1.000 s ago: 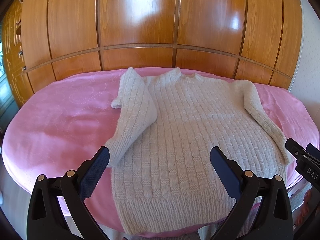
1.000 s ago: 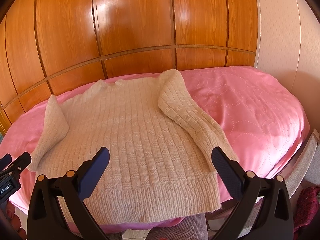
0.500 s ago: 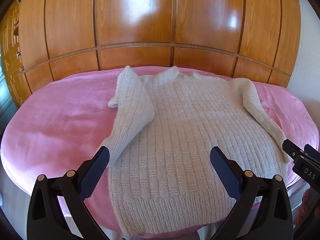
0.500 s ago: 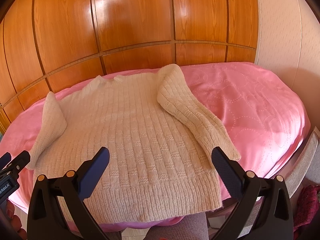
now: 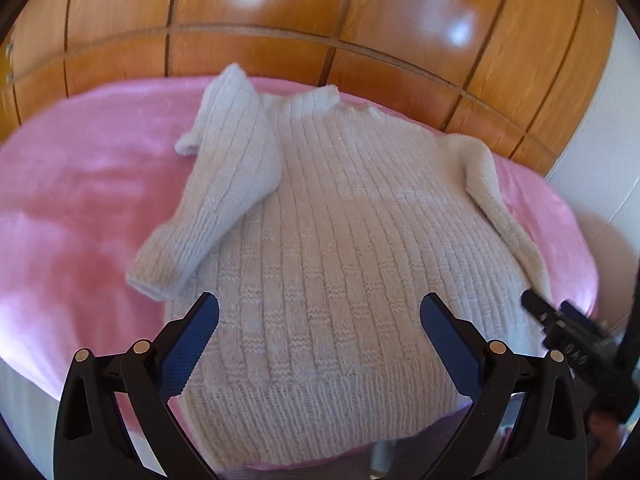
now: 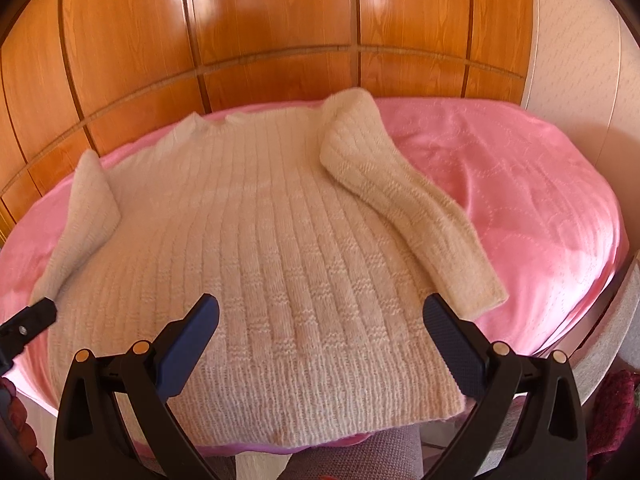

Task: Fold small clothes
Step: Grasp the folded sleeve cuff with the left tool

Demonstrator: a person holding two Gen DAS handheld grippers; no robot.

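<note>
**Sweater flat on pink cover, both tools wide open**

A cream knitted sweater lies spread out, hem toward the cameras, on a pink cover that fills the middle of both frames. Whether the cover lies on a bed or a bench cannot be told. Behind it, across the top of each frame, stands a glossy wood panel wall.

In the left wrist view, one sleeve is folded down along the sweater's edge at centre left, its cuff resting just above the left tool's near finger. The other sleeve runs down the right side of the frame.

The left tool hovers at the bottom centre of its frame over the lower part of the sweater, fingers spread wide and holding nothing. The right tool sits likewise in its own view, spread wide and empty, above the hem; the cuff of the sleeve there lies just beside its right finger.

Each tool shows in the other's view: the right one at the lower right edge, blurred, and the left one at the lower left edge.
</note>
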